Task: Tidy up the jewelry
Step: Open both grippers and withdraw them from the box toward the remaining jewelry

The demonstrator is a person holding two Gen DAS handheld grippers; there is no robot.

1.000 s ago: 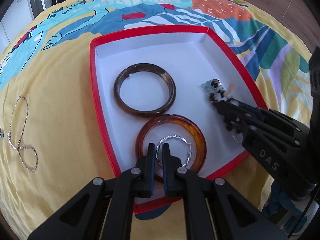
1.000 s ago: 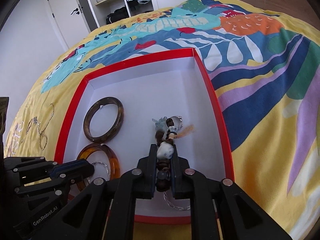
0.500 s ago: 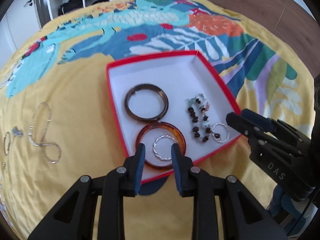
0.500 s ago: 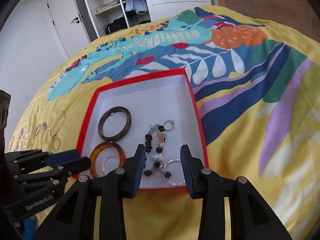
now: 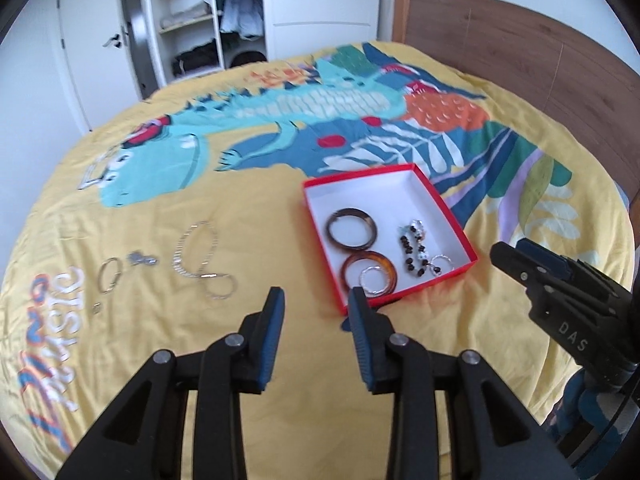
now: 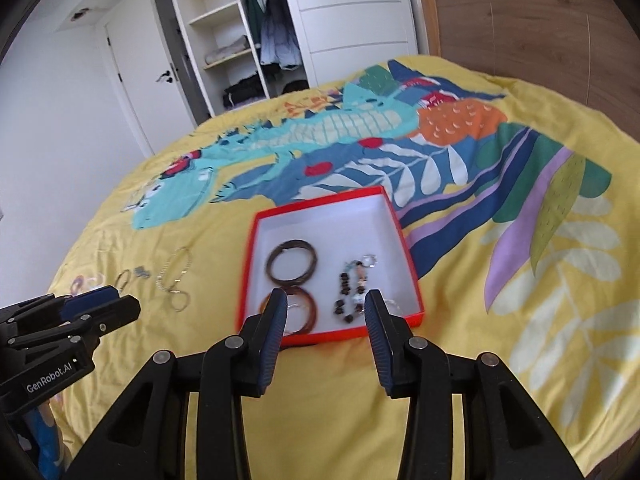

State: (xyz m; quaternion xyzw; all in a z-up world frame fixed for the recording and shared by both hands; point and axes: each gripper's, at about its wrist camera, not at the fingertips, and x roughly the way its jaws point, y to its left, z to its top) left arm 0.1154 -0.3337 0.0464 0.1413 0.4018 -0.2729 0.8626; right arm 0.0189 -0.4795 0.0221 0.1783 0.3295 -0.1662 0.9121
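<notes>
A red box with a white floor [image 5: 376,196] lies on the bedspread. It holds a dark brown bangle [image 5: 330,232], an amber bangle [image 5: 345,272], a twisted silver ring [image 5: 362,278] and a beaded bracelet [image 5: 408,245]. My left gripper [image 5: 316,300] hovers well above the box's near corner, jaws opening, nothing between them. My right gripper [image 6: 326,296] hangs above the box's [image 6: 332,224] near edge, jaws also opening and empty. A silver chain [image 5: 182,260], a small hoop [image 5: 110,280] and a charm [image 5: 140,258] lie on the yellow cloth to the left.
The colourful bedspread [image 5: 400,128] covers the whole bed. A wooden headboard [image 5: 500,52] stands at the right. Beyond the bed are open wardrobe shelves [image 6: 224,40] with clothes and a white door [image 6: 136,80].
Both grippers let go, the left of the silver ring and the right of the beaded bracelet, which now lie in the box. Both opened, rose and drew back from the box.
</notes>
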